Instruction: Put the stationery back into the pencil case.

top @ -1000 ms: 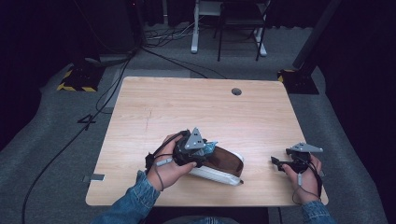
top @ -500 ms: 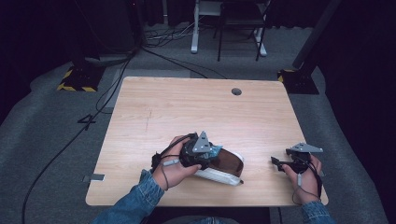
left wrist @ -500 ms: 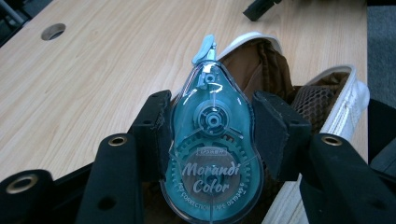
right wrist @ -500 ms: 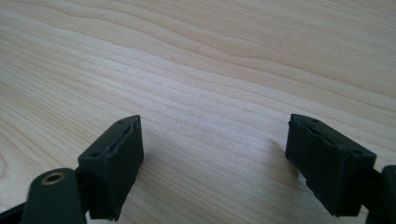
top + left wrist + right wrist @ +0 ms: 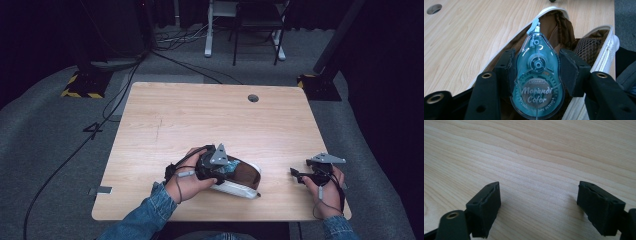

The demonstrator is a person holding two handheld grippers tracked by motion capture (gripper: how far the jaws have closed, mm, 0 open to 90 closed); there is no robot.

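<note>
Left gripper (image 5: 537, 72): jaws clamped on a teal correction tape dispenser (image 5: 537, 82), one pad on each side, label reading "Morandi Color". Dispenser sits in the mouth of an open white pencil case (image 5: 609, 37) with brown lining; its tip points into the case. Case lies near the front edge of the wooden table (image 5: 200, 120), centre-right. Right gripper (image 5: 539, 205): jaws wide apart, holding nothing, low over bare wood at the near right corner, well apart from the case.
</note>
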